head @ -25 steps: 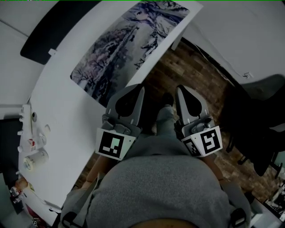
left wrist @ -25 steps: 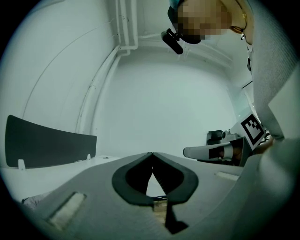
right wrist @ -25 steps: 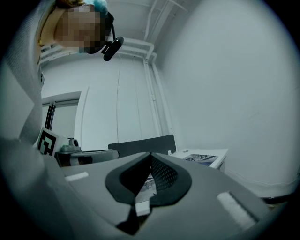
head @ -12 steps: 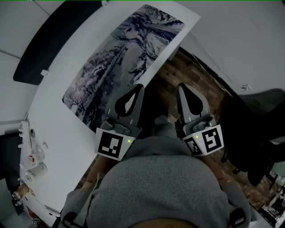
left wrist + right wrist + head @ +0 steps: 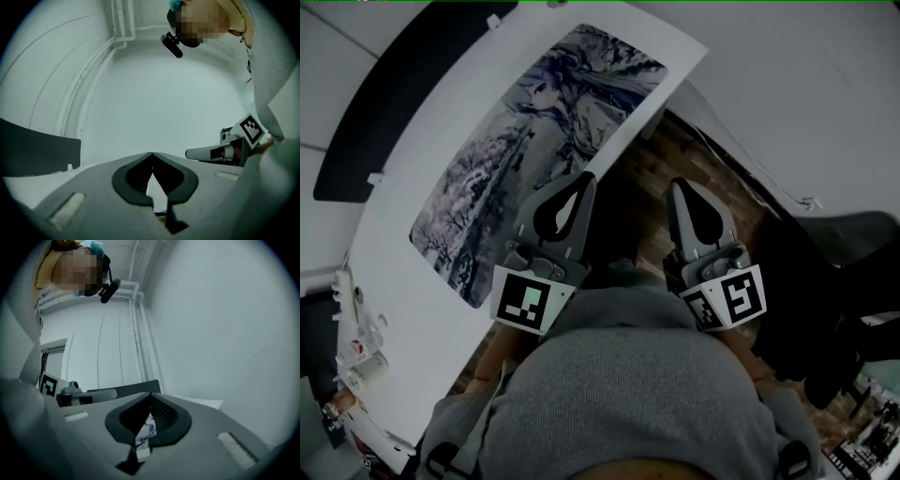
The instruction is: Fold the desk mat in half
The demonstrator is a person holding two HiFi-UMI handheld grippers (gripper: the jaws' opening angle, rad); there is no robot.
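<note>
The desk mat's [image 5: 534, 131] near edge is partly covered by the left gripper [image 5: 579, 178] in the head view. The small objects [image 5: 358, 356] at the table's [image 5: 394, 319] left end are too small to be identified, and that end is cut off by the picture's edge. The hands are hidden by a grey sweater [image 5: 628, 394]. The office chair [image 5: 848, 281] is cropped at the right.

No text, brand or number legible from here.

Left hand-held gripper [image 5: 584, 178]: cube face carries a black-and-white square code pattern, no letters.

Right hand-held gripper [image 5: 677, 185]: same kind of pattern. One block shape resembles a "5", but it is code, not print.

Desk mat [image 5: 534, 141]: printed illustration only, no caption made out.

Small containers [image 5: 366, 366] at the worktop [image 5: 394, 281] edge: labels too small to read.
</note>
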